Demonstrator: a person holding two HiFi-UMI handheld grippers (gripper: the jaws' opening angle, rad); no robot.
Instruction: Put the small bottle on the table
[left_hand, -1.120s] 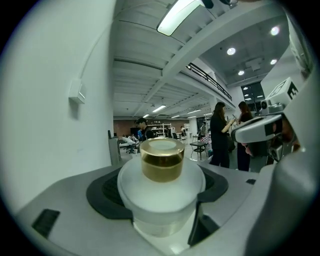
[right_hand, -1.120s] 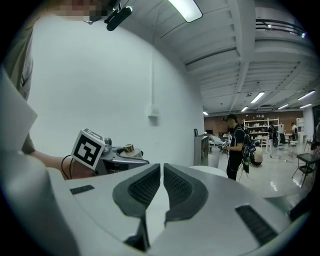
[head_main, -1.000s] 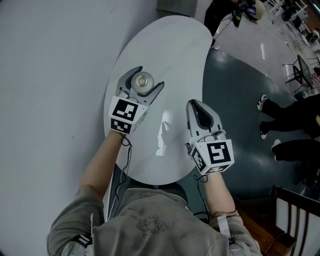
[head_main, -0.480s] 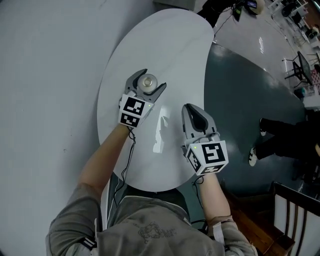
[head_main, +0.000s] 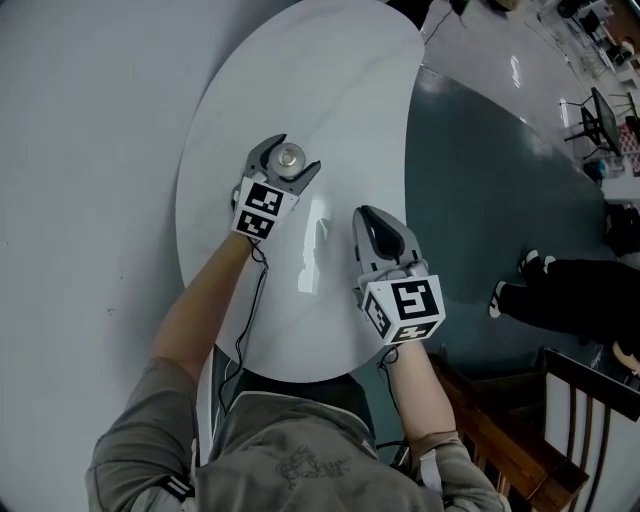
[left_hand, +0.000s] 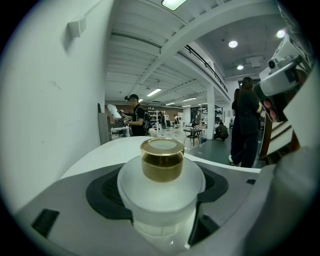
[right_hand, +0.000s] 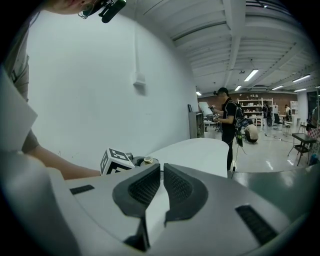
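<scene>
The small bottle, frosted white with a gold cap, sits between the jaws of my left gripper, over the left part of the white oval table. In the left gripper view the bottle fills the gap and both dark pads press its sides. I cannot tell whether its base touches the tabletop. My right gripper hovers over the table's near right part, shut and empty. In the right gripper view its jaws meet, and the bottle's cap shows beyond them.
A plain grey wall runs along the table's left side. Dark floor lies to the right, with a seated person's legs and a dark chair near. People stand in the open hall beyond the table's far end.
My left gripper has carried the bottle a little farther out over the table. The right gripper stays shut and has shifted slightly left.
</scene>
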